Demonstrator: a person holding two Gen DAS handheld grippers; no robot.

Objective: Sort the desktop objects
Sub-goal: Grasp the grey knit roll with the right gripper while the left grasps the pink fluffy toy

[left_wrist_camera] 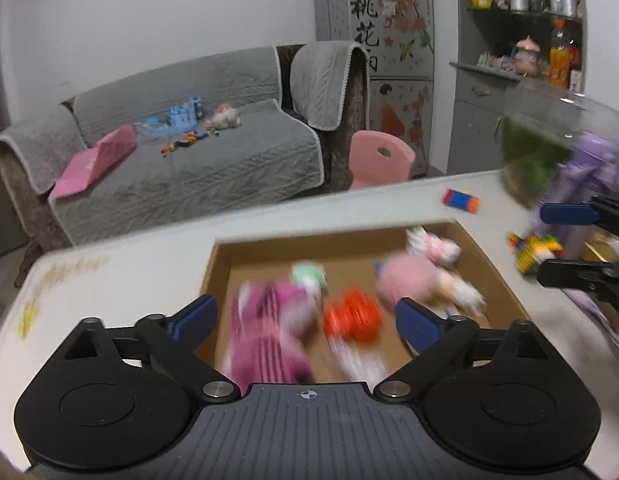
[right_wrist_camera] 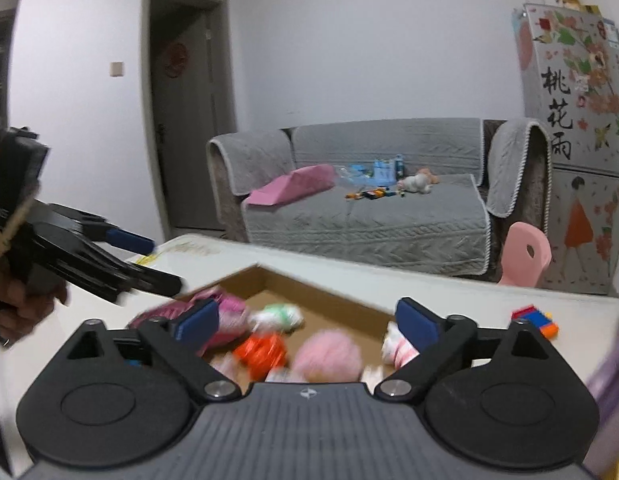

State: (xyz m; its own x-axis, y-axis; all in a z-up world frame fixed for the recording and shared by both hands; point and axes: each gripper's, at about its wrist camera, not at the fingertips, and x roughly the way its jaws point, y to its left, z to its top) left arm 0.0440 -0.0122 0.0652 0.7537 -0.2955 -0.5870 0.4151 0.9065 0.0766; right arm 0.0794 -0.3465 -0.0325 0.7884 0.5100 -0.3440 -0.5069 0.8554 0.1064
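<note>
A shallow cardboard box (left_wrist_camera: 497, 276) lies on the white table (left_wrist_camera: 121, 272). It holds a magenta striped plush (left_wrist_camera: 269, 332), an orange toy (left_wrist_camera: 353, 316), a green-and-white toy (left_wrist_camera: 309, 274), a pink plush (left_wrist_camera: 409, 280) and a white-pink plush (left_wrist_camera: 433, 246). My left gripper (left_wrist_camera: 305, 320) is open and empty above the box's near side. My right gripper (right_wrist_camera: 307, 322) is open and empty over the box (right_wrist_camera: 329, 294); it also shows at the right edge of the left wrist view (left_wrist_camera: 549, 244). A red-blue-orange block (left_wrist_camera: 460, 201) and a multicoloured brick toy (left_wrist_camera: 533, 250) lie on the table outside the box.
A purple bottle (left_wrist_camera: 589, 172) and a glass tank (left_wrist_camera: 549, 136) stand at the table's right side. A grey sofa (left_wrist_camera: 181, 160) with toys, a pink chair (left_wrist_camera: 379, 160) and a decorated fridge (left_wrist_camera: 389, 40) stand beyond the table.
</note>
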